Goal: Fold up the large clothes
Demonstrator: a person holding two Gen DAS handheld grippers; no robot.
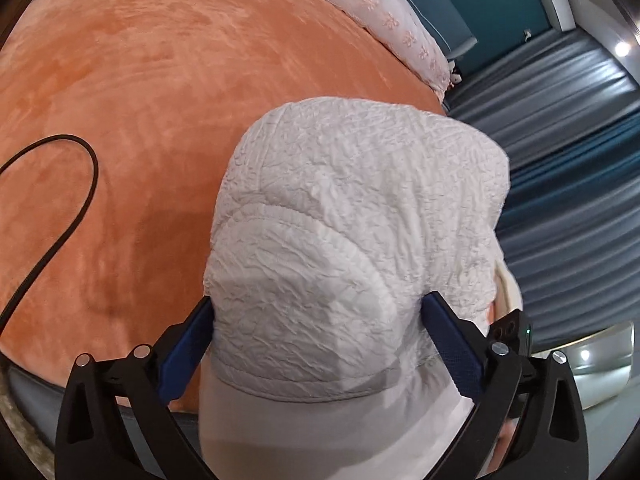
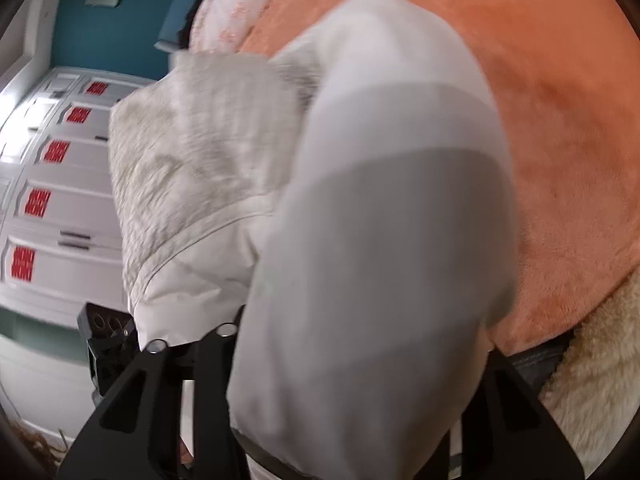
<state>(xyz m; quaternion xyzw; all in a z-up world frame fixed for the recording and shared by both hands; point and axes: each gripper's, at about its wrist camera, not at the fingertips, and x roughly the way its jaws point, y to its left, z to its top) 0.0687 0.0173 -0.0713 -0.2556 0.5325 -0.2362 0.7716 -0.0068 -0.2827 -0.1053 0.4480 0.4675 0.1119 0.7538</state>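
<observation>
My left gripper (image 1: 316, 344) has its black arms spread as wide as they go, the blue pads flanking a folded bundle of white crinkle-textured garment (image 1: 360, 208) that bulges between them; from the left wrist view the pads sit against the fabric's sides, so I read it as clamped on the bundle. The garment rises out over the orange plush bedspread (image 1: 140, 100) and hides most of the bed's near edge. A thin black cable (image 1: 76, 200) loops across the bedspread to the left, apart from the cloth.

My right gripper (image 2: 340, 360) is mostly buried: a smooth white panel of the same garment drapes over its fingers (blurred, so detail is poor), and I cannot tell whether the jaws pinch it or merely sit under it. Beyond the cloth stands a white chest of drawers with red labels (image 2: 60, 200), and a pale pink embroidered pillow (image 1: 380, 8) lies along the far edge of the bedspread.
</observation>
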